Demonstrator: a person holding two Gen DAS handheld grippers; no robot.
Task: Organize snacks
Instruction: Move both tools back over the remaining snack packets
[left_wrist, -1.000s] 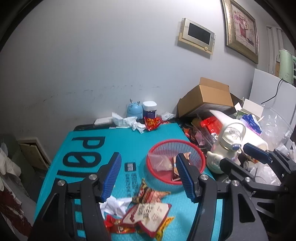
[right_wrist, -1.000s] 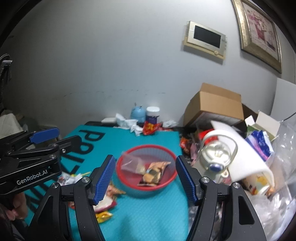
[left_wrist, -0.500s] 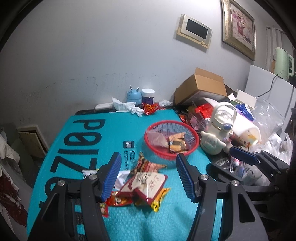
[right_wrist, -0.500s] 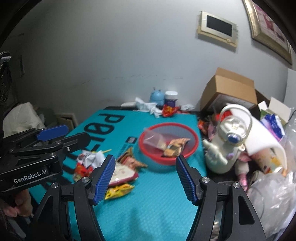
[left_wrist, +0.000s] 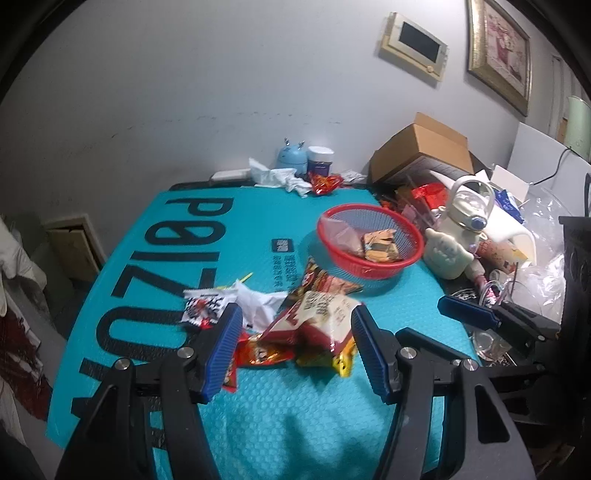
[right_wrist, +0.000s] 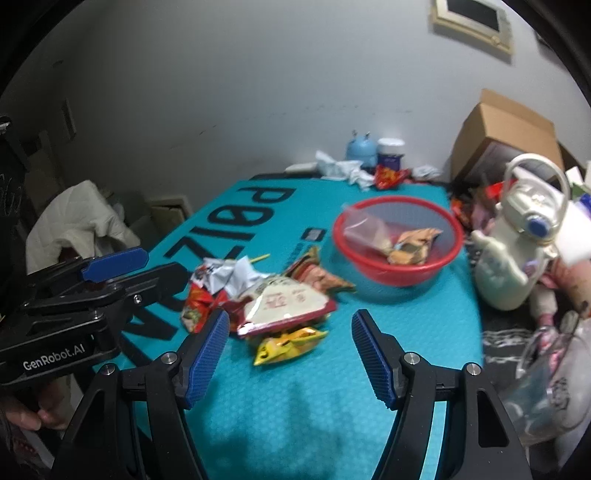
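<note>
left wrist view: left gripper half open and empty above the snack packets heaped on the teal mat, near the red basket. right gripper likewise empty. packets look light, crinkly and slippery; pinch a sealed edge. crumpled paper and a white bottle crowd close.

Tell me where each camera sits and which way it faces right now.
Left wrist: on the left tool, angled down at the snack pile; right tool shows at right.
Right wrist: on the right tool, angled down at the same pile; left tool and a hand show at left.
Shared: pile, red basket, teal mat, white bottle.
</note>
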